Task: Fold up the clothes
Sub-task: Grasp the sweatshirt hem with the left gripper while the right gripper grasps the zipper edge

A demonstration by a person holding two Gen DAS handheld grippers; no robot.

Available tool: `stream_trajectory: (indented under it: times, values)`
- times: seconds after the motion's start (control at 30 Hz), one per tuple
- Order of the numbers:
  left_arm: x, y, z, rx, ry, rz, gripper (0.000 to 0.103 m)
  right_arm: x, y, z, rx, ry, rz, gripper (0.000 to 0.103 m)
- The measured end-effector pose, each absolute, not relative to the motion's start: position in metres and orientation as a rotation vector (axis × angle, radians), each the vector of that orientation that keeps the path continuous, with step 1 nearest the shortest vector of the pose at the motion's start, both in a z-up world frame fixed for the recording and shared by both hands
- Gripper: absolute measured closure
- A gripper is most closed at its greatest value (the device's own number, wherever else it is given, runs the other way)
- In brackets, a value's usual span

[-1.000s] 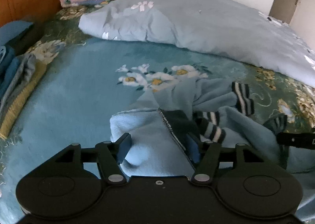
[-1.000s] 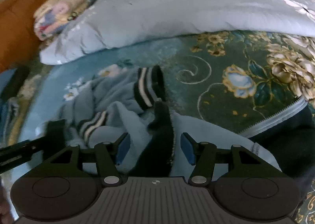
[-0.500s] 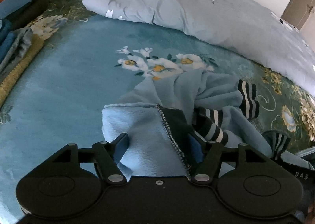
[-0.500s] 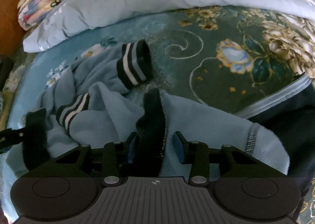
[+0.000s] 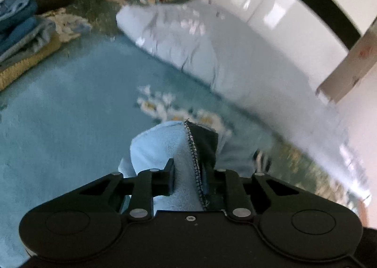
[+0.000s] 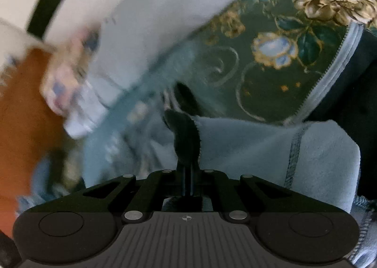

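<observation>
1. Plainly, the light-blue fleece garment [image 5: 162, 147] is behaving as soft, limp and light: it is bunching between the left gripper [image 5: 188, 180] fingers and sagging onto the bed [image 5: 59, 126] beyond them.
2. The left gripper's fingers have just been closing and are now pinching the fleece at the zipper edge [image 5: 194, 157], where pale cloth is meeting the dark lining.
3. The right gripper [image 6: 187, 183] has just been closing too; its fingers are pressing almost together on the dark trim [image 6: 186, 136] of the same garment [image 6: 259, 145].
4. Judging by the thickness, seams and the zipper edge are giving the firmest holds; plain fleece is likely slipping more easily.
5. No containers are showing; folded clothes [image 5: 21, 32] are lying stacked at the bed's far-left edge.
</observation>
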State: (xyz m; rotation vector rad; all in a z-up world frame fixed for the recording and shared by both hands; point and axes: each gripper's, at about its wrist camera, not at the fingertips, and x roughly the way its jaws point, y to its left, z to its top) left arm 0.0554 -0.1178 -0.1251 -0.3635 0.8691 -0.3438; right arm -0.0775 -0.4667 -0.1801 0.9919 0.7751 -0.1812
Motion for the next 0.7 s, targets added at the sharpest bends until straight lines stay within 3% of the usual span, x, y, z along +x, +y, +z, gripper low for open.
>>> stream_trajectory:
  times: [0.2, 0.23, 0.27, 0.4, 0.63, 0.7]
  values:
    - [0.046, -0.102, -0.068, -0.459, 0.699, -0.412, 0.087, -0.100, -0.482, -0.132, 1.069, 0.556, -0.114, 0.100]
    - [0.042, -0.102, -0.055, -0.466, 0.659, -0.422, 0.100, -0.104, -0.485, -0.121, 1.067, 0.520, -0.102, 0.100]
    - [0.038, -0.100, -0.042, -0.476, 0.614, -0.433, 0.103, -0.109, -0.488, -0.110, 1.070, 0.482, -0.094, 0.100]
    - [0.022, -0.099, 0.011, -0.482, 0.484, -0.464, 0.102, -0.133, -0.503, -0.067, 1.080, 0.342, -0.063, 0.100]
    - [0.009, -0.118, 0.014, -0.419, 0.666, -0.412, 0.101, -0.157, -0.510, -0.055, 1.023, 0.408, -0.094, 0.100]
    - [0.003, -0.127, 0.004, -0.363, 0.714, -0.418, 0.091, -0.164, -0.511, -0.065, 1.021, 0.439, -0.108, 0.100]
